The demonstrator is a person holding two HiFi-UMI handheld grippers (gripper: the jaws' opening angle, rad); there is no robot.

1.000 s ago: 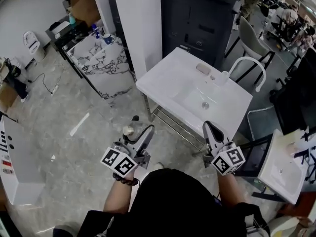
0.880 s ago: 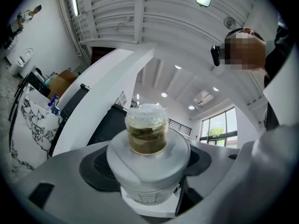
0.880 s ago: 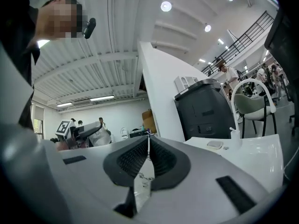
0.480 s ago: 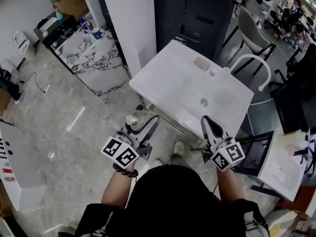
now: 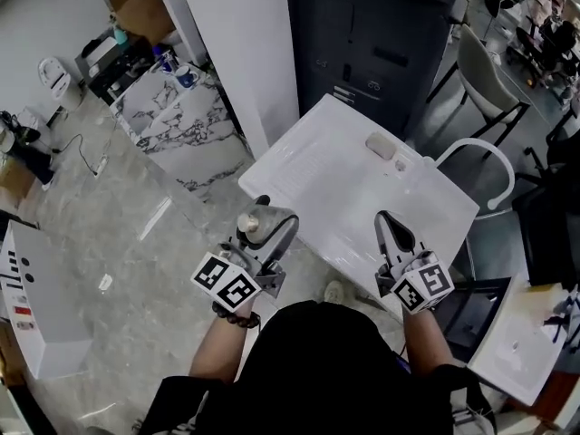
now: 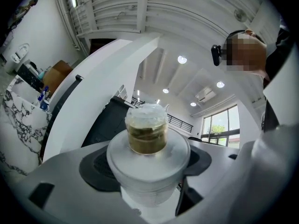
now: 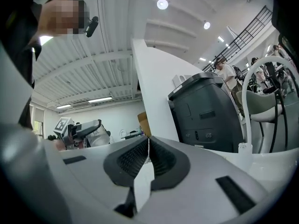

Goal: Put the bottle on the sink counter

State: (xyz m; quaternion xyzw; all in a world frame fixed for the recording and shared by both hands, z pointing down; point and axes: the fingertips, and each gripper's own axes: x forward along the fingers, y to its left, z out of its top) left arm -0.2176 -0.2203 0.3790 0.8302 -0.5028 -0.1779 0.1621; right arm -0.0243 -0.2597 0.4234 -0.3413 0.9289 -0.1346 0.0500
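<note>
A clear plastic bottle [image 6: 147, 157] with a pale cap and brownish contents at its neck stands between the jaws of my left gripper [image 5: 265, 227], which is shut on it. In the head view the bottle [image 5: 255, 225] hangs just off the near left corner of the white sink counter [image 5: 313, 175]. My right gripper [image 5: 391, 234] is shut with nothing between its pads and hovers over the counter's near edge, to the right of the bottle. The left gripper [image 7: 81, 129] with the bottle also shows small at the left of the right gripper view.
A curved white faucet [image 5: 480, 157] rises at the counter's far right, with a soap bar [image 5: 380, 145] near the back edge. A dark cabinet [image 5: 381, 34] and a white pillar [image 5: 240, 39] stand behind. A marble-topped table [image 5: 168, 116] is at the left, a second white basin [image 5: 512, 356] at the right.
The person has stepped closer to the sink. Both grippers now sit at its near edge, and the bottle has risen from beside the counter's frame to its near left corner.
</note>
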